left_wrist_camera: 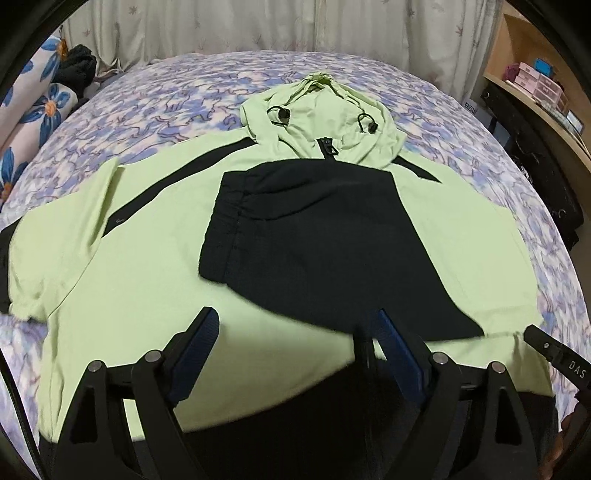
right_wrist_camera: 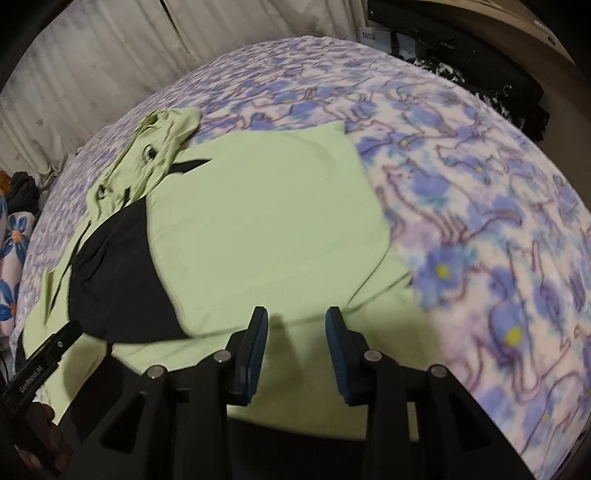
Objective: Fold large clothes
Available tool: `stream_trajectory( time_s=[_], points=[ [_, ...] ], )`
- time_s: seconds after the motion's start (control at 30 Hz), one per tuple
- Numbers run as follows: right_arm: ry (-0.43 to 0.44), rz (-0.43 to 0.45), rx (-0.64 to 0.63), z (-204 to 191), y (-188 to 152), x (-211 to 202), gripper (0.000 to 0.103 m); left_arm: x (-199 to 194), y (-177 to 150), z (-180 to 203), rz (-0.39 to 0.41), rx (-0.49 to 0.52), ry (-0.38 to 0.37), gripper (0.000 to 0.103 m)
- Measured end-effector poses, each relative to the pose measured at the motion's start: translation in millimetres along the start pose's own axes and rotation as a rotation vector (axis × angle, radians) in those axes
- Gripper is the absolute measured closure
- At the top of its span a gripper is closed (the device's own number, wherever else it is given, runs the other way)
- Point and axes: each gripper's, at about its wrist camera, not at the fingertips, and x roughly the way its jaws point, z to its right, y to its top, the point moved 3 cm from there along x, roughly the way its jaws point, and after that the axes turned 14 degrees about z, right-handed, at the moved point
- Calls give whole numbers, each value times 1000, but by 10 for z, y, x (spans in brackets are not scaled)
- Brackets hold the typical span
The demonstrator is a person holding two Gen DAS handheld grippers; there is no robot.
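Left gripper [left_wrist_camera: 291,325]: jaws spread wide, nothing between them, hanging just above the near part of the hoodie [left_wrist_camera: 155,266]. Released, judging by the bare cloth seen in the gap; probably let go so the fold can settle flat. Blue pads [left_wrist_camera: 197,354] clear of the cloth, no pinch visible.

Right gripper [right_wrist_camera: 297,319]: jaws partly apart, likewise empty, poised over the hoodie's near right side, beside the folded-in sleeve [right_wrist_camera: 266,221]. No cloth caught between the fingers, so released too.

Beyond the jaws: hoodie laid front up on the bed [left_wrist_camera: 461,110], hood [left_wrist_camera: 321,114] at the far end, hem nearest the grippers. Spread flat like this presumably to give straight edges for folding. Black panel [left_wrist_camera: 332,236] lying across the chest in the left view, its lower edge just past the left gripper's right finger. Right sleeve turned inward over the body, making a neat green slab with a straight outer edge; likely the first step toward narrowing the garment. Left sleeve [left_wrist_camera: 62,236] out to the side, not yet brought in, so probably the next part to handle.

Further out: floral blanket under everything, curtain [left_wrist_camera: 258,29] behind the bed, shelves [left_wrist_camera: 535,85] at the right.

Each gripper's tip also visible at the edge of the other's view, so both hovering close together near the hem.
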Motion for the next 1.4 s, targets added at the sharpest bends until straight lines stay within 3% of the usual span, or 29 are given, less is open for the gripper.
stream_trajectory(
  time_s=[0.37,0.67,0.77,0.97,1.4],
  points=[
    [80,-31,-43,-314,-471,-353,71,-865,-416,-234,48,-15,18,18],
    [150,-24,-102,-678,-632,-712,71,-1502,-511,-502,117,2,-20,18],
    [174,-3,-140,-870,-641,-880,71,-1663,-515,-628,119,-35,-38,18],
    [216,32,-205,-1254,-664,-1130,71,-1805,-532,-1032,93,-162,-30,18],
    [279,44,-355,-2185,-872,-1310,71,-2064,-484,-1929,175,-220,81,18]
  ],
)
